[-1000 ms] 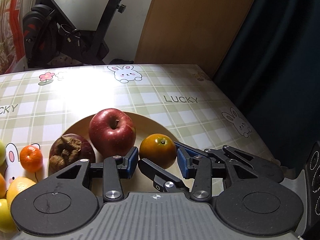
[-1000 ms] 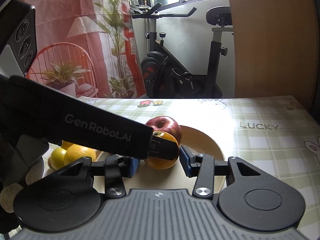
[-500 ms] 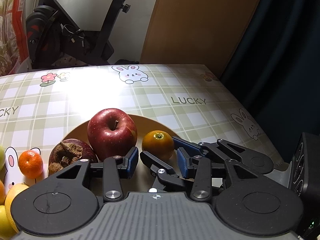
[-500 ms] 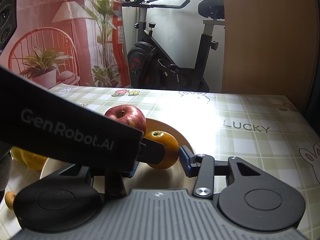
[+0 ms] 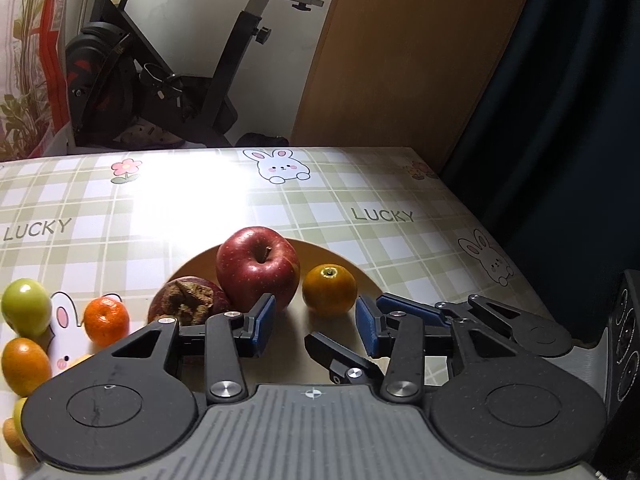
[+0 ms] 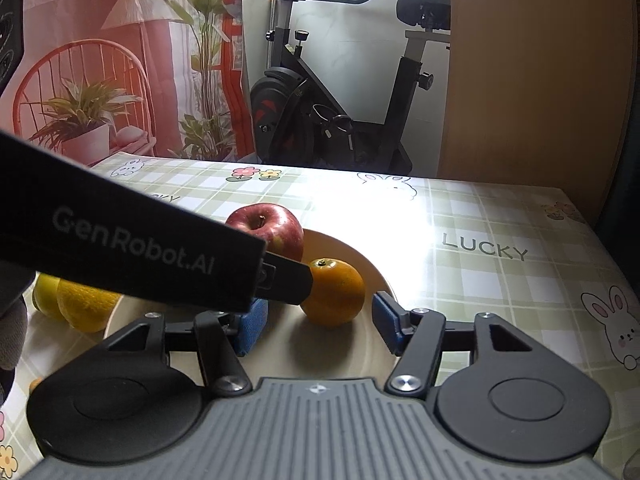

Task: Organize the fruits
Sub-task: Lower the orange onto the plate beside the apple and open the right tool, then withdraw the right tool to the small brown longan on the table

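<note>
A tan plate holds a red apple, a dark shrivelled fruit and an orange. My left gripper is open and empty, its pads just short of the orange. My right gripper is open too, its pads on either side of the orange but apart from it. In the right wrist view the left gripper's black body crosses in front of the apple. The right gripper's fingers show in the left wrist view.
Left of the plate on the checked tablecloth lie a mandarin, a green fruit and several orange and yellow fruits. Lemons show in the right wrist view. An exercise bike stands behind the table.
Both grippers have drawn back and risen a little from the plate. The right gripper's pads have opened away from the orange, which rests on the plate.
</note>
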Demonstrator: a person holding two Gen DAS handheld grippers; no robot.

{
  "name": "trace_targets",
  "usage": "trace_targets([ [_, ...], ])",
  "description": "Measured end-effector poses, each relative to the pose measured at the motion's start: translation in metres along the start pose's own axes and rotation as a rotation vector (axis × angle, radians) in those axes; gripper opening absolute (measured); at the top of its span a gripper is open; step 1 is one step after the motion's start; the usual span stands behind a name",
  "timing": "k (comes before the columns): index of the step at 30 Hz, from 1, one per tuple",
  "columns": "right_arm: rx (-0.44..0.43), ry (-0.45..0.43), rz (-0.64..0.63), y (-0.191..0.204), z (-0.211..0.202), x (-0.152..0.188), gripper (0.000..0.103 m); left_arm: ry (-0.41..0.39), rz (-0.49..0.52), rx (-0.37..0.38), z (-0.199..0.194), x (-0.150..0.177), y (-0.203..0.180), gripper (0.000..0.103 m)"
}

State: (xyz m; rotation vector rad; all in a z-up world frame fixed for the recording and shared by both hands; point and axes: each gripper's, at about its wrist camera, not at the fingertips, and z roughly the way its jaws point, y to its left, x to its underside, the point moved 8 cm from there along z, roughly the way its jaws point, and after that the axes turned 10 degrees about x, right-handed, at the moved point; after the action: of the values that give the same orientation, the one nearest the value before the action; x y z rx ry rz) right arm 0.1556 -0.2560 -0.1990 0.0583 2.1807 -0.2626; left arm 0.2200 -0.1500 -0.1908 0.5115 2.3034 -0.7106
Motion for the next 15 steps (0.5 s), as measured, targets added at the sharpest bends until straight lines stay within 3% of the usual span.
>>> trace_targets([
  [15,-0.058,-0.007,0.115,0.039,-0.050,-0.007,0.063,-0.095,0.120,-0.188,-0.098,0.003,0.033,0.054],
])
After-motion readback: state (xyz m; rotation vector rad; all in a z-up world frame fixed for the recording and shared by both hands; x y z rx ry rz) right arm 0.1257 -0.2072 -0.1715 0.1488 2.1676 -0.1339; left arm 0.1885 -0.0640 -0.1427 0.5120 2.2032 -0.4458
